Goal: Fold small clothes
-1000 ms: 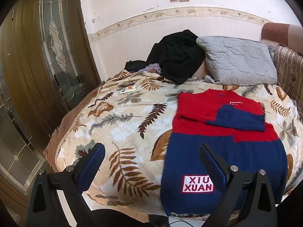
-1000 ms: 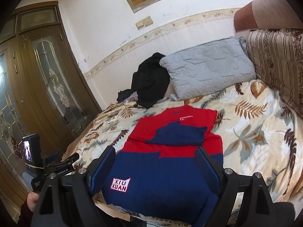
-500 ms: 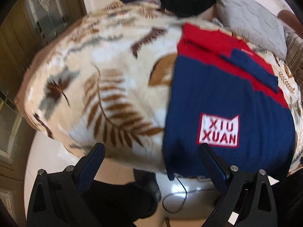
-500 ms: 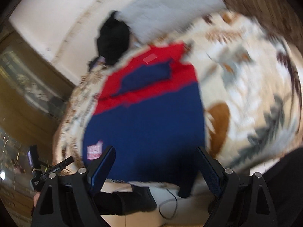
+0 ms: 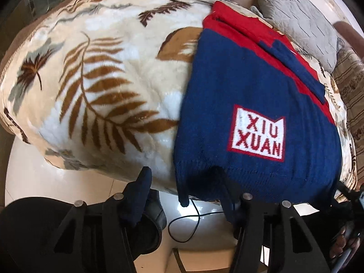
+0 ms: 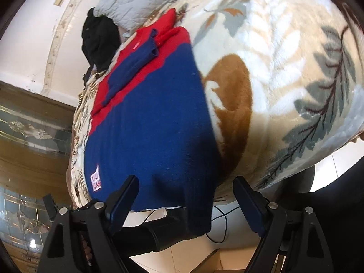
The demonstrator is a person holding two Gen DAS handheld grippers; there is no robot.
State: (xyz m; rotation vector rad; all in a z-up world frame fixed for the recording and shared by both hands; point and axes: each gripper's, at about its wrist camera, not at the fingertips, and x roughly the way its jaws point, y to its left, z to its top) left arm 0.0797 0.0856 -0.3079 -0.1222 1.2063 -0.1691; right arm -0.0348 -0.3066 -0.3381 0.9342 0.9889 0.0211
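Note:
A navy and red knit sweater (image 5: pixel 257 95) with a white "XIU XUAN" patch lies on the bed, sleeves folded across its red upper part; its hem hangs over the near bed edge. It also shows in the right wrist view (image 6: pixel 150 122). My left gripper (image 5: pixel 184 188) is open, its jaws either side of the hem's left corner. My right gripper (image 6: pixel 186 204) is open, its jaws either side of the hem's right corner.
The bed has a cream leaf-print blanket (image 5: pixel 102 79). A grey pillow (image 5: pixel 298 20) and a heap of black clothes (image 6: pixel 97 38) lie at the far end. A cable (image 5: pixel 184 225) lies on the tiled floor below. A wooden glass-panelled wardrobe (image 6: pixel 29 132) stands to the left.
Both grippers have dropped low and moved in to the sweater's hem at the bed edge, one at each bottom corner. Both stay open.

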